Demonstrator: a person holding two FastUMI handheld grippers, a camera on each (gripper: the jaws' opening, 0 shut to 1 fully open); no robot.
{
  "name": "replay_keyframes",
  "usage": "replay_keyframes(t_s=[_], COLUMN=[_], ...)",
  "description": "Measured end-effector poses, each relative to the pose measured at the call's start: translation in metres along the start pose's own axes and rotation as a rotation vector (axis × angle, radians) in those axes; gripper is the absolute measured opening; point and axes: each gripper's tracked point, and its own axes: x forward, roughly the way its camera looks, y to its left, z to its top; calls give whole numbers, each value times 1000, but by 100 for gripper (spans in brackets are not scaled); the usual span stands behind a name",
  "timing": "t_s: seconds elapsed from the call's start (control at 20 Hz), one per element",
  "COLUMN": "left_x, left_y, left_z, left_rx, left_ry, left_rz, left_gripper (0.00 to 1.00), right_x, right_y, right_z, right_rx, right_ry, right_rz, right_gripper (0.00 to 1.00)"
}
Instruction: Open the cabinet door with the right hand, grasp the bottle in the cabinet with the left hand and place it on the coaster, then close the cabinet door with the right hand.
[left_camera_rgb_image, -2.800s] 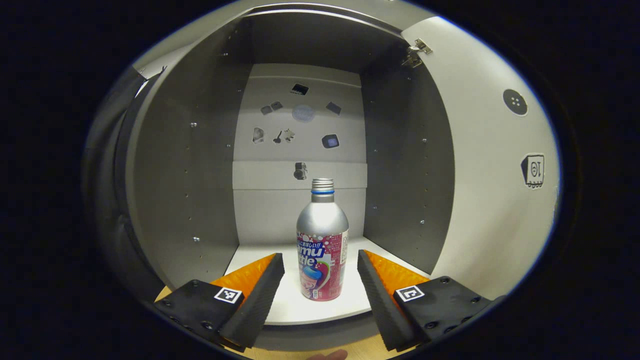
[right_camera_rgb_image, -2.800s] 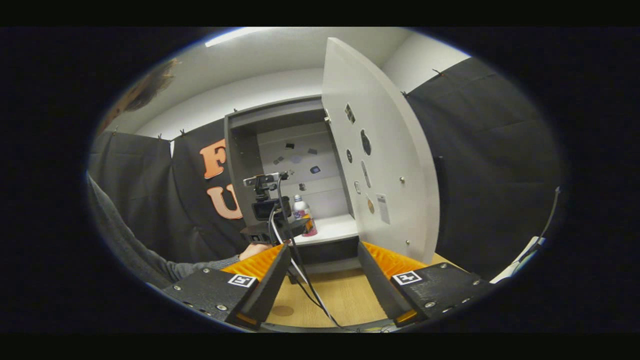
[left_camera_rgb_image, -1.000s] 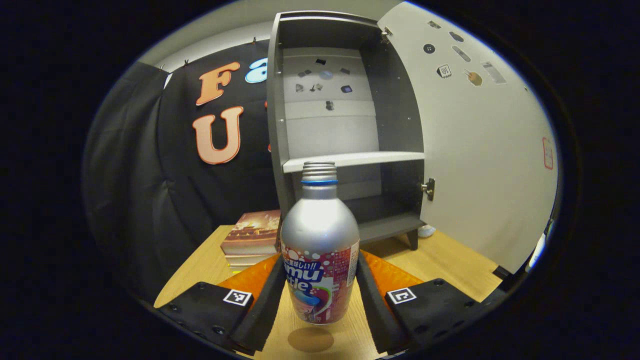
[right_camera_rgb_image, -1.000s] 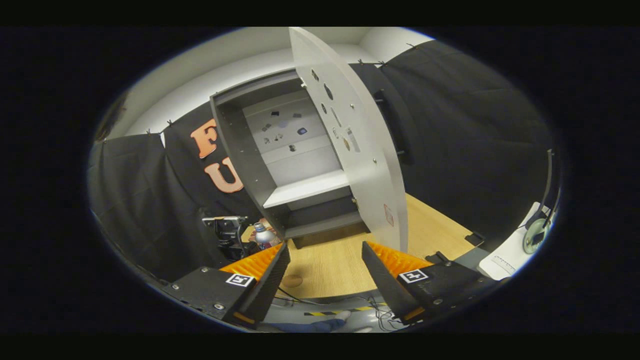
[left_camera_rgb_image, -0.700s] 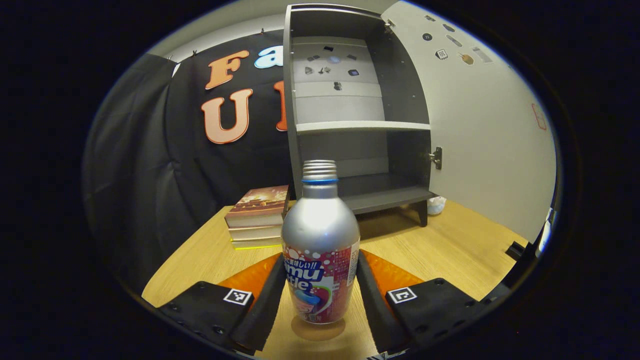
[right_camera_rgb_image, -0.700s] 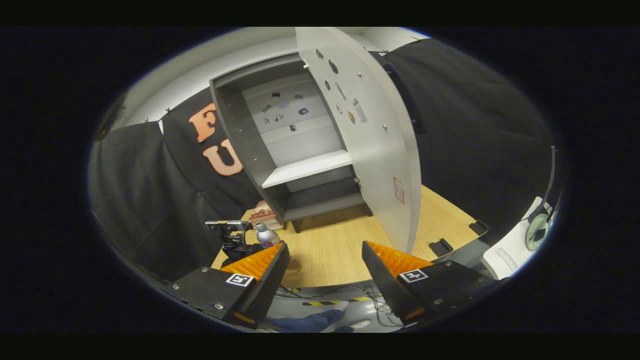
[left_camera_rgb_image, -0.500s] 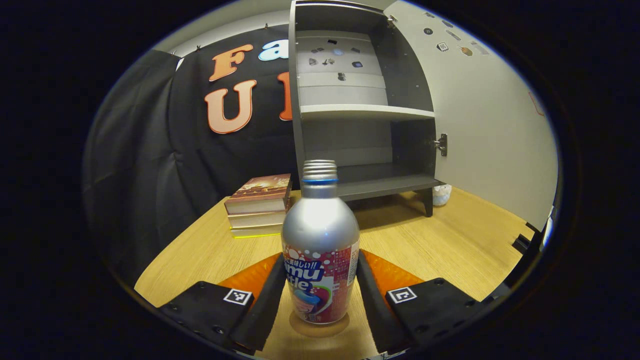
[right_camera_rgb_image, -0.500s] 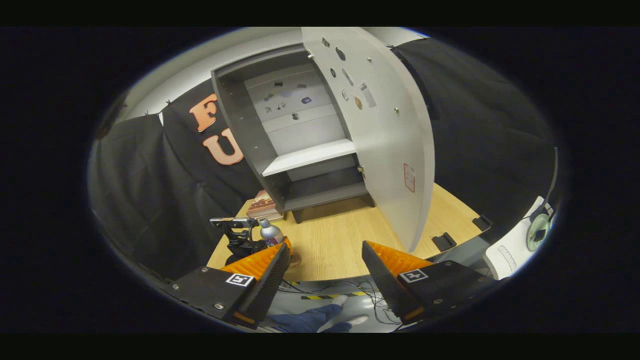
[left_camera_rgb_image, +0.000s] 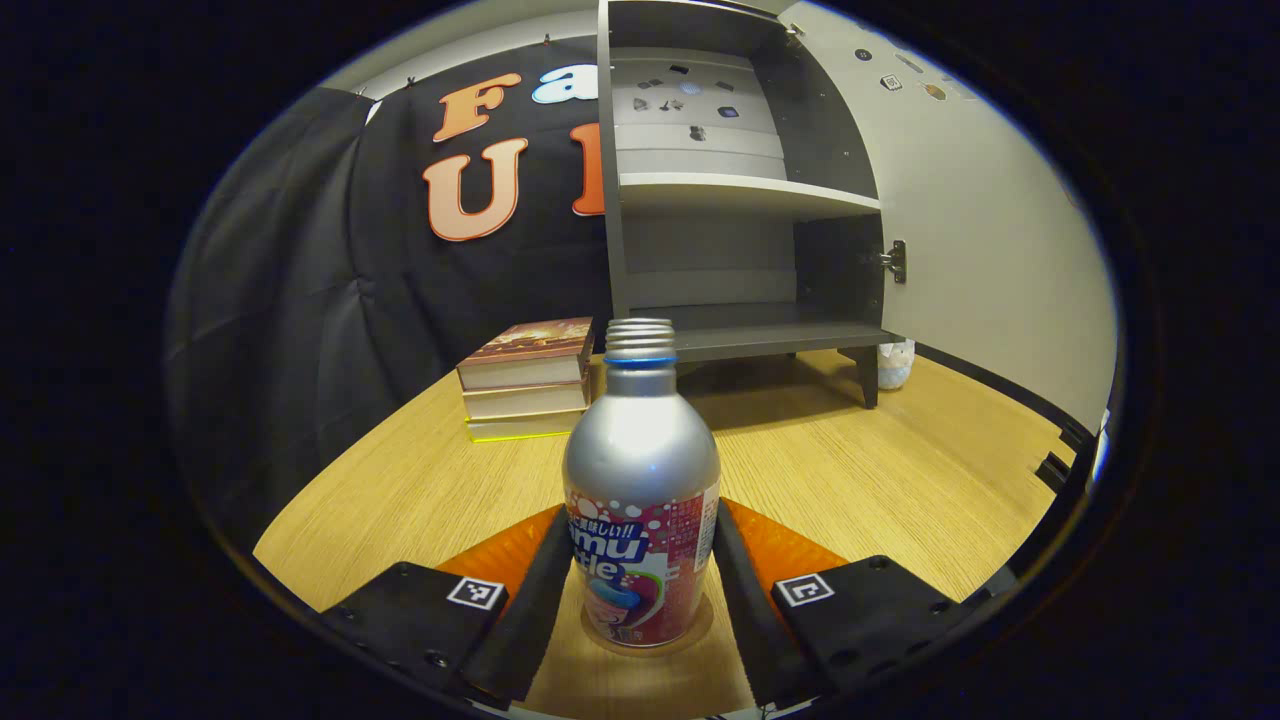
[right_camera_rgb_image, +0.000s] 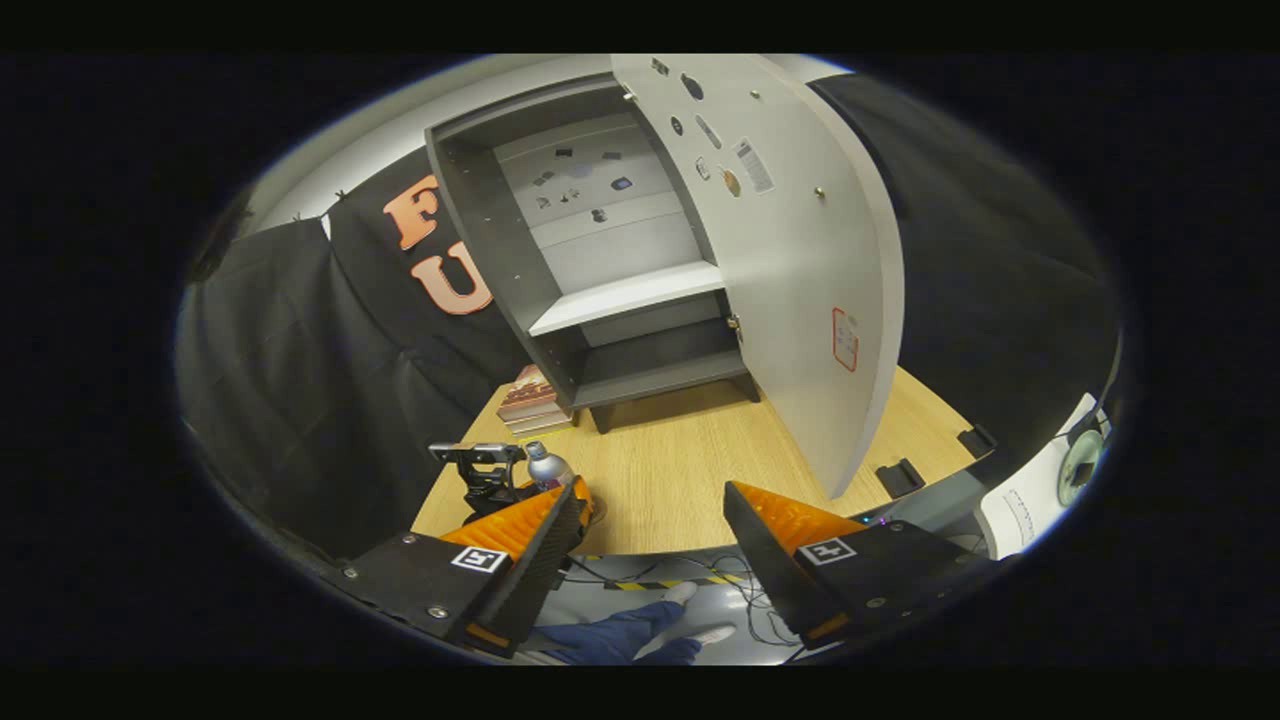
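A silver bottle (left_camera_rgb_image: 640, 480) with a red and blue label stands upright on a round brown coaster (left_camera_rgb_image: 700, 632) on the wooden table (left_camera_rgb_image: 880, 470). My left gripper (left_camera_rgb_image: 640, 515) is shut on the bottle, one finger against each side of the label. The grey cabinet (left_camera_rgb_image: 740, 200) stands at the back with its pale door (left_camera_rgb_image: 980, 220) swung wide open to the right. My right gripper (right_camera_rgb_image: 650, 540) hangs open and holds nothing, near the table's front edge and well short of the door (right_camera_rgb_image: 800, 250). From there the left gripper (right_camera_rgb_image: 490, 475) and bottle (right_camera_rgb_image: 545, 465) lie to the left.
A stack of books (left_camera_rgb_image: 525, 380) lies on the table left of the cabinet. A small white object (left_camera_rgb_image: 893, 362) sits by the cabinet's right leg. Below the table's front edge are cables, a grey floor and a person's leg and shoe (right_camera_rgb_image: 640, 630).
The left gripper took the bottle off the cabinet shelf, carried it back and lowered it onto the coaster. The right gripper drew back from the door, staying open.
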Motion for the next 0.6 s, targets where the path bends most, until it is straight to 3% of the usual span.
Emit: replay_keyframes(t_s=[0.3, 0.6], left_x=[-2, -6], left_y=[4, -2], left_z=[-2, -10], left_rx=[-53, -45], left_ry=[4, 14], left_rz=[20, 2], left_gripper=[85, 87], right_x=[-6, -9], right_y=[-1, 3], right_z=[-7, -5], right_rx=[2, 18], right_ry=[9, 3], right_rz=[-8, 4], right_gripper=[90, 90])
